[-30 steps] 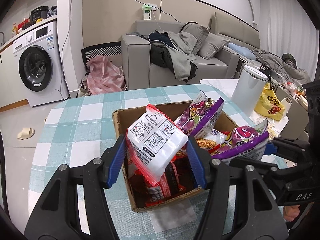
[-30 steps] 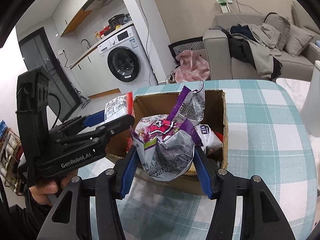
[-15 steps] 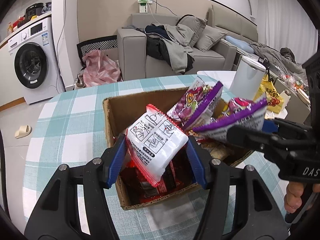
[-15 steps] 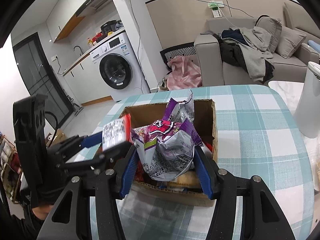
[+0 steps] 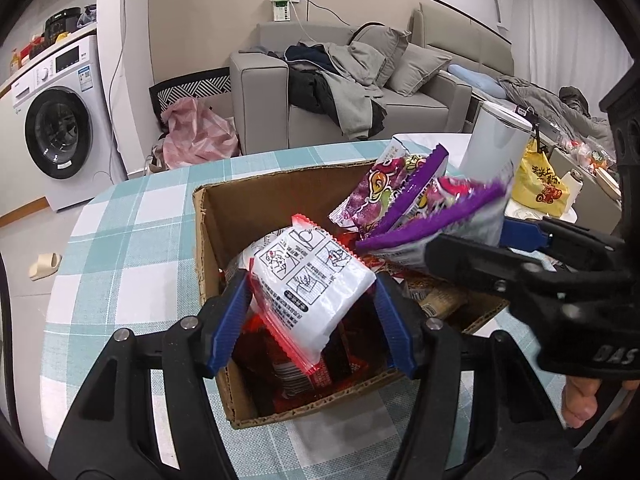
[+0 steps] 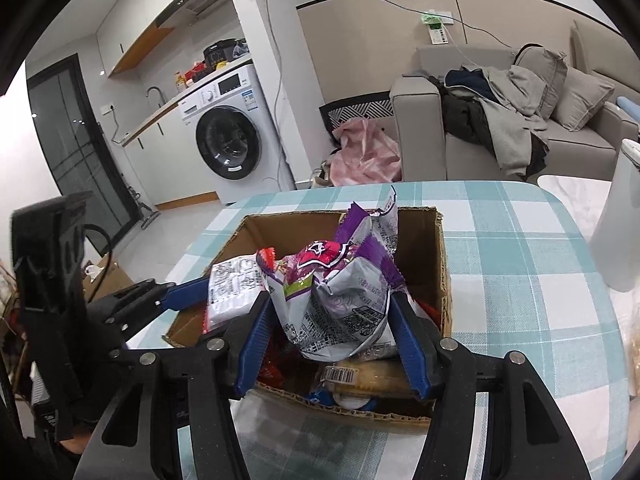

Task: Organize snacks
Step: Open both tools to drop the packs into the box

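Over the cardboard box [image 5: 208,240] on the checked table [image 5: 120,248], you have both tongs lowered at once, each with a packet, and that explains the crowding: two drops into one open-topped carton. Your left tongs [image 5: 310,316] hang above the box's near left corner with the white-and-red packet [image 5: 308,292] between the blue pads; the jaws are opening, yet the packet sits tilted, its lower red edge dipping toward the red wrappers already in the bottom, and both pads look to touch its sides, so I judge it only just coming free. It is a flat pillow pack, white face with printed line drawings, red serrated seals at each end, soft enough to bend at the pinch. Moving right, a purple packet [image 5: 384,196] stands upright inside, leaning on the far right wall, likely parked that way to leave floor space. Right again, your right tongs [image 6: 330,332] straddle the box's near wall with the crumpled purple-and-silver packet [image 6: 340,300] between them; these jaws are opening too, and the bag, puffy and creased, with a zigzag purple top seal, seems to rest on the packets beneath it rather than hang. Its bulk will probably sit proud of the rim. The white bin [image 6: 620,232] stands clear beside the table.
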